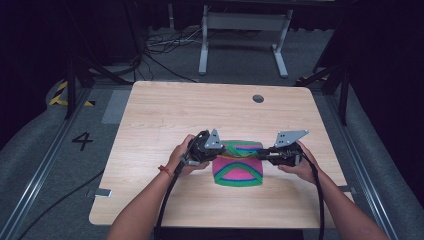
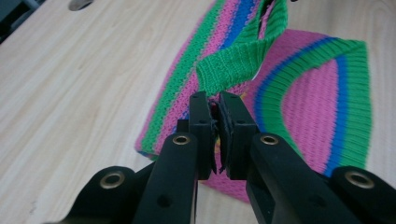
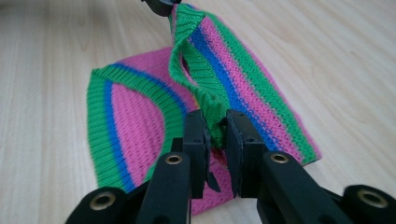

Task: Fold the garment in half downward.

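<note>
Your two forearms come in over the near edge of the counter (image 1: 150,110), each hand wrapped around a tool, with a black cable trailing back from each toward you. Your left tool (image 1: 216,154) sits at the left side of the knitted garment (image 1: 239,172), and your right tool (image 1: 261,155) sits at its right side, both pointing inward at each other across the cloth. A grey three-cornered plate stands on top of each.

The garment lies a little right of the counter's middle, nearer the near edge than the far one. It is a ribbed knit in pink, green and blue stripes, with a thin yellow line showing. Its lower part lies flat on the wood, while its upper layer is lifted and stretched between your two tools.

In the left gripper view, your left tool (image 2: 214,100) has its jaws drawn nearly together, clamped on a fold of the green ribbed hem (image 2: 238,58); the knit rises from the jaws and runs away up the striped band. In the right gripper view, your right tool (image 3: 215,119) is likewise pinched on the green hem (image 3: 205,91), with cloth bunched between the pads and the striped band climbing away toward the other tool.

A round hole (image 1: 258,98) sits in the counter near the far edge, toward the far right corner
</note>
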Available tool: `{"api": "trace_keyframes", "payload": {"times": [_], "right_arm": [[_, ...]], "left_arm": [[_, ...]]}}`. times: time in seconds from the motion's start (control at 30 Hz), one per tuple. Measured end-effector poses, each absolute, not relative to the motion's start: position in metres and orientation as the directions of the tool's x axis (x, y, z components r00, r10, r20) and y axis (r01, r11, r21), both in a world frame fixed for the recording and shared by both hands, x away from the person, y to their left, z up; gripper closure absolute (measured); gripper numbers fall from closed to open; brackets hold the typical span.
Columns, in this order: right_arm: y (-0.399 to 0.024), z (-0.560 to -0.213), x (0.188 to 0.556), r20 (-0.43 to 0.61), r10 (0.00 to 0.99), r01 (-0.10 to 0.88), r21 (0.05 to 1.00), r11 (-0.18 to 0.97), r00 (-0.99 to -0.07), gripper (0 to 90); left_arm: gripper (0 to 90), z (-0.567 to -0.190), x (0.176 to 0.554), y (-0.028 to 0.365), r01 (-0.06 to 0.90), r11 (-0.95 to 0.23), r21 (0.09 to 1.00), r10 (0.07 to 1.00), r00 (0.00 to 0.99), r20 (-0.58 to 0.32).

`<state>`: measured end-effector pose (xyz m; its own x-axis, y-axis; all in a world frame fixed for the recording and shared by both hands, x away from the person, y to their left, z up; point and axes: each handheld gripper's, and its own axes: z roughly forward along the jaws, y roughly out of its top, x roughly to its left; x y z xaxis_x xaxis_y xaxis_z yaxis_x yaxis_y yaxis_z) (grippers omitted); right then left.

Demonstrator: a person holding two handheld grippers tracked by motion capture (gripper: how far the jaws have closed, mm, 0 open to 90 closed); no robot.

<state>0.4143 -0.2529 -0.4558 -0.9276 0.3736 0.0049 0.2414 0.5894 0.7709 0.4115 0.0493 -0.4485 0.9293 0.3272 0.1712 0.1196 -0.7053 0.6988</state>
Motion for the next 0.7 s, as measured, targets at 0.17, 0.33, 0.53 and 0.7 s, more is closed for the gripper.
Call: {"api": "trace_keyframes", "payload": {"times": [0.17,0.33,0.53,0.7], "right_arm": [[-0.250,-0.460,0.400,0.006,0.327,0.224,0.741,0.633,-0.945,81.3],[-0.248,-0.463,0.392,0.011,0.302,0.214,0.731,0.648,-0.953,80.8],[-0.245,-0.473,0.387,0.005,0.299,0.212,0.716,0.665,-0.954,74.9],[-0.242,-0.479,0.389,-0.013,0.351,0.236,0.717,0.656,-0.936,62.6]], "left_arm": [[85.2,-0.458,0.397,0.048,0.105,-0.727,0.678,0.290,0.943,0.165],[85.1,-0.466,0.390,0.048,0.100,-0.744,0.660,0.271,0.949,0.162],[85.1,-0.475,0.383,0.048,0.104,-0.762,0.639,0.255,0.955,0.149],[82.6,-0.479,0.384,0.050,0.117,-0.755,0.646,0.267,0.953,0.140]]}}
